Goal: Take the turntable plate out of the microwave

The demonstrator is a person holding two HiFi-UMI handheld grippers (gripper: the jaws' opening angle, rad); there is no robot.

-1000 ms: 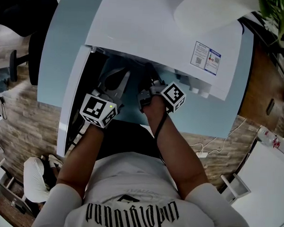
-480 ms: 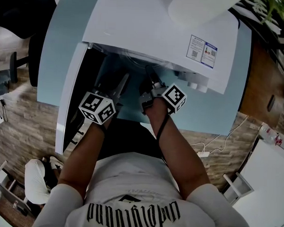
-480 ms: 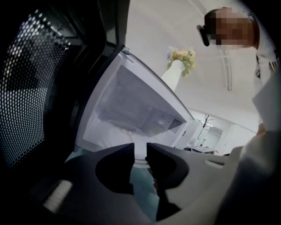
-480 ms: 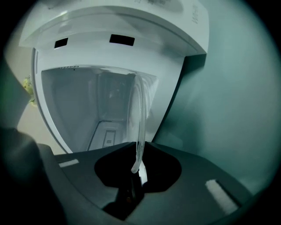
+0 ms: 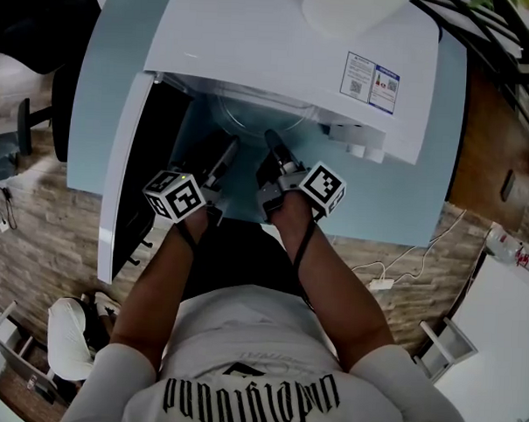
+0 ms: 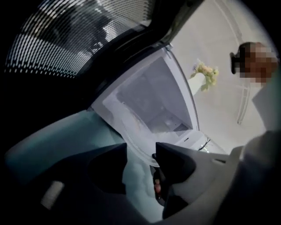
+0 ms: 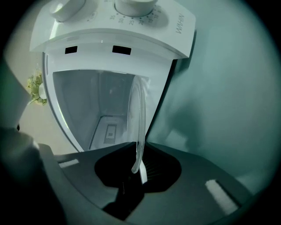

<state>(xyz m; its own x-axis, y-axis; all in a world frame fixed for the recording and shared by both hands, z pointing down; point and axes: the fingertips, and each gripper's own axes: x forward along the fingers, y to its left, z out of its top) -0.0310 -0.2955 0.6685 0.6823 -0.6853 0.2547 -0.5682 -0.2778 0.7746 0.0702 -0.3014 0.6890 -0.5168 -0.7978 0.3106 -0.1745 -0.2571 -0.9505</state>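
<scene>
At microwave mouth | plate farther out | left gripper jaws opening

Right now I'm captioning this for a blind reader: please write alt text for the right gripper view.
The right gripper is shut on the rim of a clear glass turntable plate, seen edge-on, running from its jaws to the open microwave. Two dials top the microwave; a teal table fills the right side.
</scene>
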